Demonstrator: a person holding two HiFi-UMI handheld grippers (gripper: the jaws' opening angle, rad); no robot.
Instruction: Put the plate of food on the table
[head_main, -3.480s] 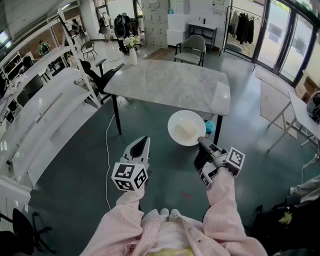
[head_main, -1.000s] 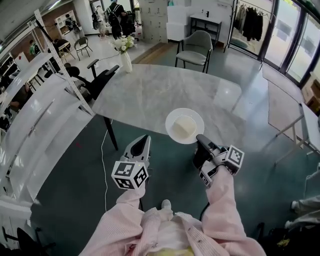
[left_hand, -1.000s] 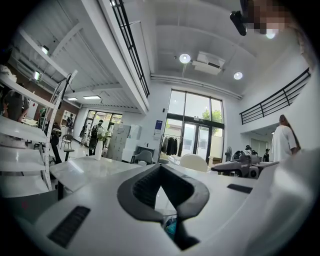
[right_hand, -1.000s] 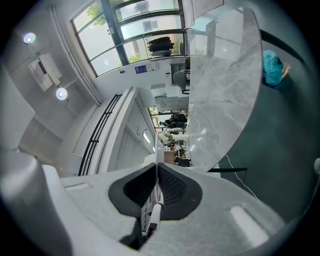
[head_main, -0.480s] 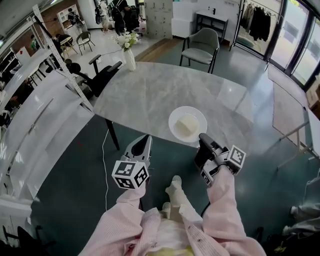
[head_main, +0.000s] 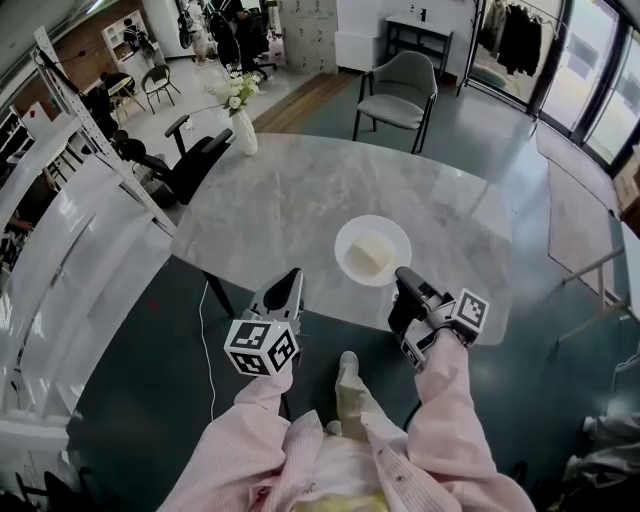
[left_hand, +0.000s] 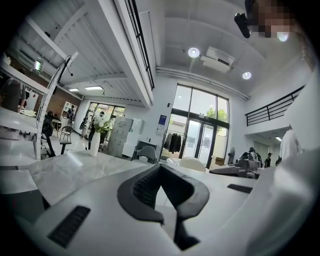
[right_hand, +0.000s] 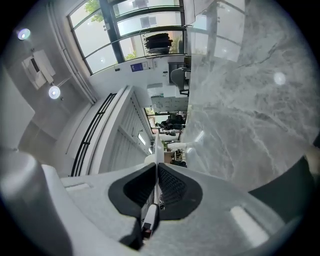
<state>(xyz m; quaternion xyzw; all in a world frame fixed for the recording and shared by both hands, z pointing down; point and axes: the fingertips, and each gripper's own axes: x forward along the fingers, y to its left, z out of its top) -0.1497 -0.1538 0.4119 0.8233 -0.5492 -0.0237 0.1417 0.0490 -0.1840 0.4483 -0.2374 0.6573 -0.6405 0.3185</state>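
A round white plate (head_main: 372, 250) carries a pale yellow block of food (head_main: 368, 253) and hangs over the near part of the grey marble table (head_main: 290, 200). My right gripper (head_main: 403, 283) is shut on the plate's near rim. In the right gripper view the rim (right_hand: 157, 150) shows as a thin white edge pinched between the pads of that gripper (right_hand: 157, 185). Whether the plate touches the tabletop I cannot tell. My left gripper (head_main: 291, 287) hovers at the table's front edge, left of the plate, shut and empty. In the left gripper view its jaws (left_hand: 166, 192) meet with nothing between them.
A white vase of flowers (head_main: 240, 125) stands at the table's far left corner. A grey armchair (head_main: 397, 92) sits behind the table and a black office chair (head_main: 185, 160) to its left. White shelving (head_main: 60, 230) runs along the left side.
The person has walked up to the table. The plate, earlier over the floor short of the table, is now over the tabletop, still in the right gripper. The left gripper stays alongside.
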